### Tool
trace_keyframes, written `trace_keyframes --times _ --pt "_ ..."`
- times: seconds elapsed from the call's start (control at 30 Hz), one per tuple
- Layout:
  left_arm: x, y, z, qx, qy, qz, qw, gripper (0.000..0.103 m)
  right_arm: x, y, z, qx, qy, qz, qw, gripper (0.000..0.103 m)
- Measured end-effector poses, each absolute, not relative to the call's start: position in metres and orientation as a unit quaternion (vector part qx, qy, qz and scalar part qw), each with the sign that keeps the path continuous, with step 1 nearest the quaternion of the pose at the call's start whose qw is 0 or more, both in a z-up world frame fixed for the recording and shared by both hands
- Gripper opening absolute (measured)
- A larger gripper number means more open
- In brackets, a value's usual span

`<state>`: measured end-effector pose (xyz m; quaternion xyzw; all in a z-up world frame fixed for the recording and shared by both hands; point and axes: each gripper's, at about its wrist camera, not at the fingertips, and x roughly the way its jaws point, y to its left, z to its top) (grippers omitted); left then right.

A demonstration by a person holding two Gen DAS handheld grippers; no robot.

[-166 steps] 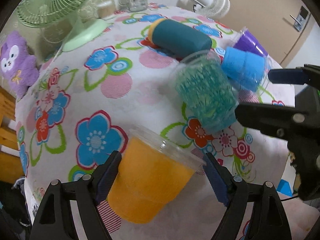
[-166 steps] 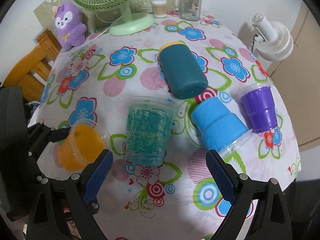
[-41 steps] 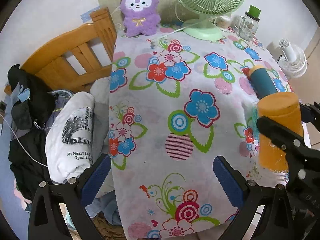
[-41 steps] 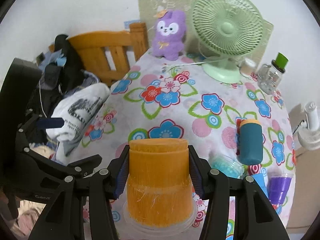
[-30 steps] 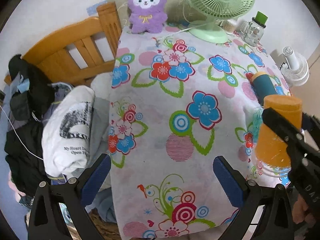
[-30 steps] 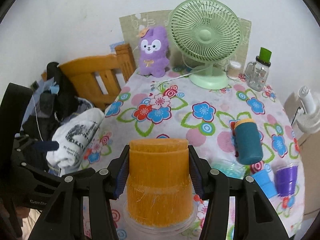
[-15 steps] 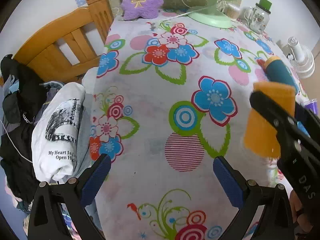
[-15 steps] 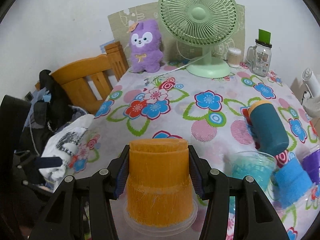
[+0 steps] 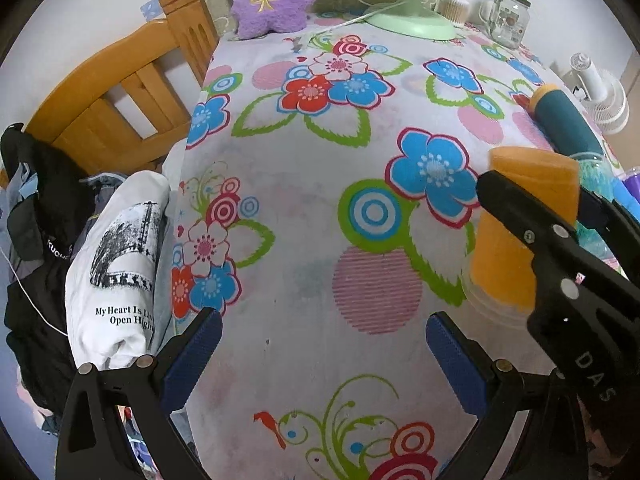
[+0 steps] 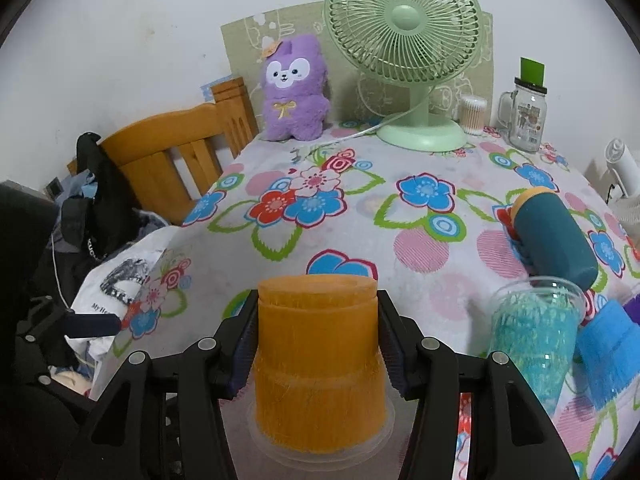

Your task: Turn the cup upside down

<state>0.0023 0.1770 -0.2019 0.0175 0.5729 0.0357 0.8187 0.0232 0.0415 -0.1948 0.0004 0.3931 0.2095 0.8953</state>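
Note:
My right gripper (image 10: 316, 344) is shut on the orange cup (image 10: 318, 360). The cup is upside down, its clear rim at the bottom, close to the flowered tablecloth (image 10: 360, 216). In the left wrist view the same orange cup (image 9: 516, 232) shows at the right, held by the right gripper's black arm. My left gripper (image 9: 320, 356) is open and empty, low over the near part of the tablecloth (image 9: 300, 200), left of the cup.
A teal cup (image 10: 532, 336), a blue cup (image 10: 608, 356) and a purple cup stand at the right. A teal bottle (image 10: 552, 236) lies on its side. A green fan (image 10: 404, 40), plush toy (image 10: 294, 88) and glass jar (image 10: 528, 112) stand at the back. A wooden chair (image 10: 176, 160) with clothes is at the left.
The orange cup, lying on its side in my left gripper 5.5 s ago, is now upside down in my right gripper. Over the last second both grippers have come lower over the table.

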Motion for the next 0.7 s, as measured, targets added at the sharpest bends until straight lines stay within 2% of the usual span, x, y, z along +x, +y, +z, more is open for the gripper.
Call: trace_keyframes --times 0.13,0.2,0.23,0.43,0.57,0.7 --pt "-0.006 0.176 -0.196 0.012 0.578 0.03 0.816 0.103 0.016 0.037 -0.193 0.007 0.425 0.2 0.883 0.064" --pt "-0.01 0.174 -0.192 0.012 0.581 0.027 0.813 0.103 0.013 0.036 -0.193 0.008 0.447 0.193 0.873 0.082" --pt "-0.013 0.172 -0.189 0.012 0.584 0.026 0.811 0.103 0.012 0.035 -0.192 0.011 0.461 0.189 0.867 0.085" --pt "-0.029 0.162 -0.158 0.004 0.591 0.006 0.807 0.103 -0.001 0.024 -0.165 0.016 0.498 0.183 0.847 0.086" --pt "-0.037 0.155 -0.135 -0.004 0.586 0.0 0.811 0.103 -0.008 0.014 -0.135 0.015 0.503 0.173 0.847 0.093" --pt "-0.041 0.151 -0.12 -0.016 0.581 0.001 0.813 0.103 -0.014 0.005 -0.113 0.007 0.503 0.17 0.848 0.096"
